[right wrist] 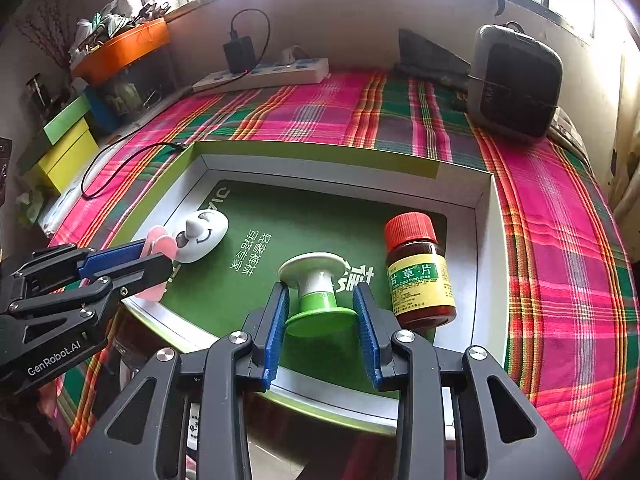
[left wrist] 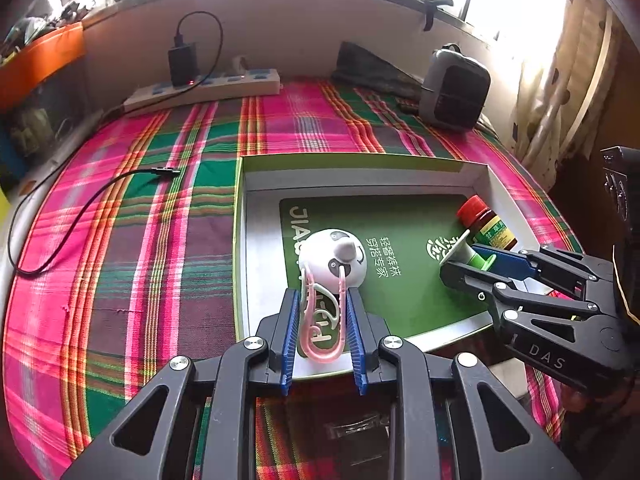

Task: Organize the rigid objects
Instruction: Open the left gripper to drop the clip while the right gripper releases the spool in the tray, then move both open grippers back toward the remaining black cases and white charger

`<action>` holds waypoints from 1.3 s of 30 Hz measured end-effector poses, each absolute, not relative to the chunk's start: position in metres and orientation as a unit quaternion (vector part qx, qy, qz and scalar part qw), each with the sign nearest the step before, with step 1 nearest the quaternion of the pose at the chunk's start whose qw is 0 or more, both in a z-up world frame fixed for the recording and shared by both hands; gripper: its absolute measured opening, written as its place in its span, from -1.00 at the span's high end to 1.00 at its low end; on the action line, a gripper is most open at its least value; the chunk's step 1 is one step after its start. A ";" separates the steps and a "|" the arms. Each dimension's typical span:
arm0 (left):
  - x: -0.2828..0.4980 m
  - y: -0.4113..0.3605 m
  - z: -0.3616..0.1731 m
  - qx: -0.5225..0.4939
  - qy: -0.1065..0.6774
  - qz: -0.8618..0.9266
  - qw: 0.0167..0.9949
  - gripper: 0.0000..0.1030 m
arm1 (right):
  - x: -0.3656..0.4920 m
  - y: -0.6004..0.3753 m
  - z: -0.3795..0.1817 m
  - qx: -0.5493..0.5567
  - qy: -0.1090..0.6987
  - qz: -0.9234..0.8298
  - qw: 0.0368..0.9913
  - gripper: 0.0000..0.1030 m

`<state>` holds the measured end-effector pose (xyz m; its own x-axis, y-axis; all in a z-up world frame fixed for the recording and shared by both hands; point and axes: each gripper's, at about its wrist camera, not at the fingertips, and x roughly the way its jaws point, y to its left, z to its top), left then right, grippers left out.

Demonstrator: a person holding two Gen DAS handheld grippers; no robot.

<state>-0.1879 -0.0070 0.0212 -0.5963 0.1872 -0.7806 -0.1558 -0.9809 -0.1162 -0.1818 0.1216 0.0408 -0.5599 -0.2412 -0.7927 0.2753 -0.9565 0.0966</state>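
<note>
Seen from the left wrist, the left gripper stands narrowed, its blue pads pinching the pink looped handle of a white panda-faced toy, whose round head rests on the green floor of a shallow box. The box lies on a bed spread with a pink-and-green plaid cloth. At the box's right side the right gripper reaches in, its fingers about a white-and-green spool-shaped piece, just beside a brown bottle with a red cap. A white power strip with a black charger plugged in sits at the far edge of the bed, a black cable trails over the cloth to the left, and a grey device stands at the far right.

Seen from the right wrist, the right gripper is partly closed, its blue pads on either side of the green flange of the spool-shaped piece; whether they press it cannot be told. The piece lies on its side on the box floor, white disc away from the camera. The red-capped bottle stands upright just to its right, near the box wall. At left the left gripper holds the panda toy by its pink handle, over the box's left part.
</note>
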 end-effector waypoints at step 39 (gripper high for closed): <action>-0.151 -0.018 0.046 -0.401 -0.032 0.911 0.093 0.21 | -0.148 0.127 0.067 0.401 -0.009 -0.905 0.143 0.16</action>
<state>-0.1506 -0.0179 0.0463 -0.6603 0.1951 -0.7252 -0.1434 -0.9807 -0.1332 -0.1483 0.1269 0.0668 -0.6376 -0.2662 -0.7229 0.2510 -0.9590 0.1317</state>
